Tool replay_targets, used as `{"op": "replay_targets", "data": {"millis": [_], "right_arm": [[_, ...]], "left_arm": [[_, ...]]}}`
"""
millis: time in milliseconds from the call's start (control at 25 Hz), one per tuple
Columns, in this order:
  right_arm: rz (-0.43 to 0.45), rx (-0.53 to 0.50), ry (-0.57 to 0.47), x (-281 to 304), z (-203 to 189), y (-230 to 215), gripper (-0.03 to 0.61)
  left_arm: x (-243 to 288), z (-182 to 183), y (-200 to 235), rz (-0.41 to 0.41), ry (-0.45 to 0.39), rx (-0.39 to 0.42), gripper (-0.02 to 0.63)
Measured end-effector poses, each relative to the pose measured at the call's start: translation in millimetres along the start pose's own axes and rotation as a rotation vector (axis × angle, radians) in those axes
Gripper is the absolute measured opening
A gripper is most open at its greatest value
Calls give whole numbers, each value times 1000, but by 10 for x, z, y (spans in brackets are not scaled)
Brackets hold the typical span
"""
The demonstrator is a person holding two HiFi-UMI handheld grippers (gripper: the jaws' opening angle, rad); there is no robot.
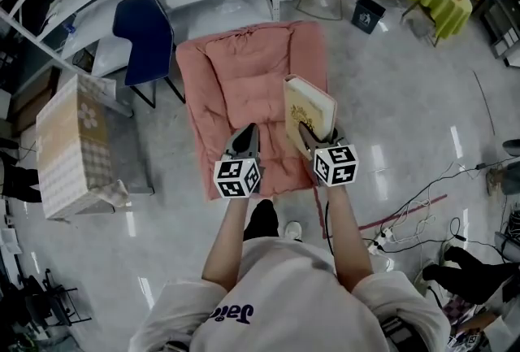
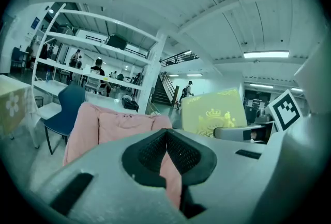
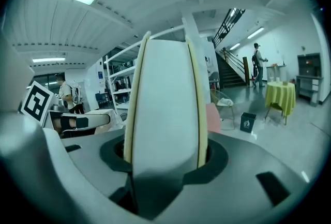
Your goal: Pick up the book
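**Book (image 1: 309, 110) clamped in the right tool (image 1: 309, 136), held in the air over the right edge of the cushion (image 1: 236, 74).**
The right tool's jaws grip the book's near edge across its thickness, and the book's long axis runs straight out from the jaws, away from the person. The left tool (image 1: 244, 141) is level with it on the left, apart from the book, with jaws together and nothing in them. By my reading the book is already picked up, one-handed.

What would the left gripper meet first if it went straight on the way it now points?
Most likely the pink cushion, which lies straight ahead of the left gripper; the depth is unclear.
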State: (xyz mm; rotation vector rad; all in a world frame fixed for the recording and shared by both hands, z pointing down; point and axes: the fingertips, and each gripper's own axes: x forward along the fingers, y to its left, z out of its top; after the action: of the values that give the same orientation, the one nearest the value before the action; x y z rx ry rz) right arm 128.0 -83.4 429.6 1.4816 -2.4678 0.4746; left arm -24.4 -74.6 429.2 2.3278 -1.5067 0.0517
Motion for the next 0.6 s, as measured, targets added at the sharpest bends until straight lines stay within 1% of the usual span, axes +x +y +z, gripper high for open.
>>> {"op": "replay_targets", "data": {"millis": [80, 240, 320, 440, 600], "right_arm": [[-25, -36, -56, -237, 187, 54, 222], [-87, -50, -195, -710, 543, 129, 222], [-120, -80, -252, -876, 681, 178, 222], [-169, -134, -320, -1085, 854, 252, 222], [-235, -147, -383, -1332, 1008, 289, 221]], "left_arm": [[-138, 147, -118, 7, -23, 32, 15], [-408, 394, -365, 24, -94, 106, 15], [-531, 483, -455, 30, -128, 128, 15], [-684, 625, -572, 37, -174, 145, 15], [-818, 822, -756, 40, -227, 177, 15]]}}
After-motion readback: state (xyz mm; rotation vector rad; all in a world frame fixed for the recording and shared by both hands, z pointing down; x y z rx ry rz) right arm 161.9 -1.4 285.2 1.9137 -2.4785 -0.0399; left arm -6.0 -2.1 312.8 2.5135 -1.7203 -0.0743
